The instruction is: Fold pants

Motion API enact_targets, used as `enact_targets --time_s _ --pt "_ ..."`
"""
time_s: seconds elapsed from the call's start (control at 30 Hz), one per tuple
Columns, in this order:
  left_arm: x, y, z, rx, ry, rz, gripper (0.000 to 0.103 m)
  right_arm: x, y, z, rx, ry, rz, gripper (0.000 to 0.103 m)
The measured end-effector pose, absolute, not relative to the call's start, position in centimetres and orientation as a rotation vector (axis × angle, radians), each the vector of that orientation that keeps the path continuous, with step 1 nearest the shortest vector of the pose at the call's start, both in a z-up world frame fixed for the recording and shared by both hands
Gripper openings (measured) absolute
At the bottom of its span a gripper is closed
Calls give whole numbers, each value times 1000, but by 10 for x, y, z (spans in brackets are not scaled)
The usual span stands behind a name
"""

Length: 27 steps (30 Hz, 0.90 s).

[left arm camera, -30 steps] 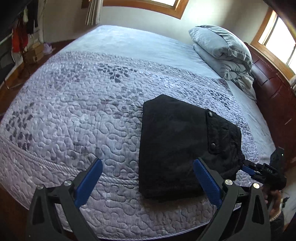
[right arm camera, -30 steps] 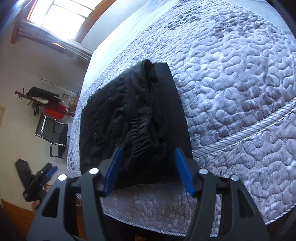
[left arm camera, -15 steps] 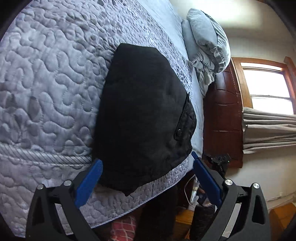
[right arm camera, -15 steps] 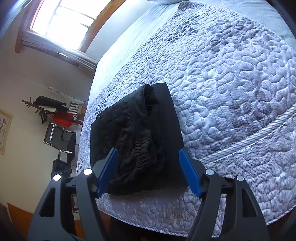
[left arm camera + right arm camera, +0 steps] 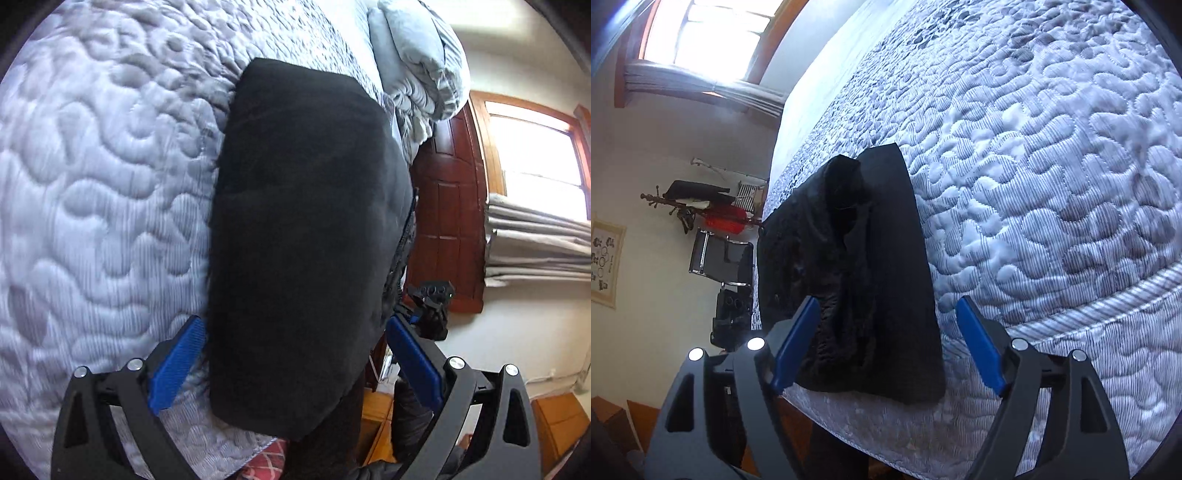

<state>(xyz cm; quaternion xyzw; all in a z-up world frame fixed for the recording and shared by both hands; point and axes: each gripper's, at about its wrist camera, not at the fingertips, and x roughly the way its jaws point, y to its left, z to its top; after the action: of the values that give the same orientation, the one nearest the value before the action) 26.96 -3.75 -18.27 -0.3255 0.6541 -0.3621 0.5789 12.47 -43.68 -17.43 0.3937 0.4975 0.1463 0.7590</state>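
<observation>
Blue-padded, your left gripper (image 5: 295, 354) stood with its jaws wide apart, straddling the near end of the black pants (image 5: 306, 240) without clamping them. Your right gripper (image 5: 886, 345) was likewise spread, gripping nothing, at the bundle's waistband end. The pants lay folded into a compact rectangle near the foot edge of the quilted bedspread (image 5: 1052, 166). I judged the folding essentially done, with perhaps only the bunched waistband left to smooth.
</observation>
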Motion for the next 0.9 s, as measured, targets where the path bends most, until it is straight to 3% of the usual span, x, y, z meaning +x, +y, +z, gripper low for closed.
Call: enact_targets --time_s 0.67,0.9 --pt "300 -75 -197 -685 1643 -1036 99 166 -446 -225 974 1150 553 94" --pt "301 -93 -193 -693 1666 -1085 99 177 -429 -217 928 1159 689 95"
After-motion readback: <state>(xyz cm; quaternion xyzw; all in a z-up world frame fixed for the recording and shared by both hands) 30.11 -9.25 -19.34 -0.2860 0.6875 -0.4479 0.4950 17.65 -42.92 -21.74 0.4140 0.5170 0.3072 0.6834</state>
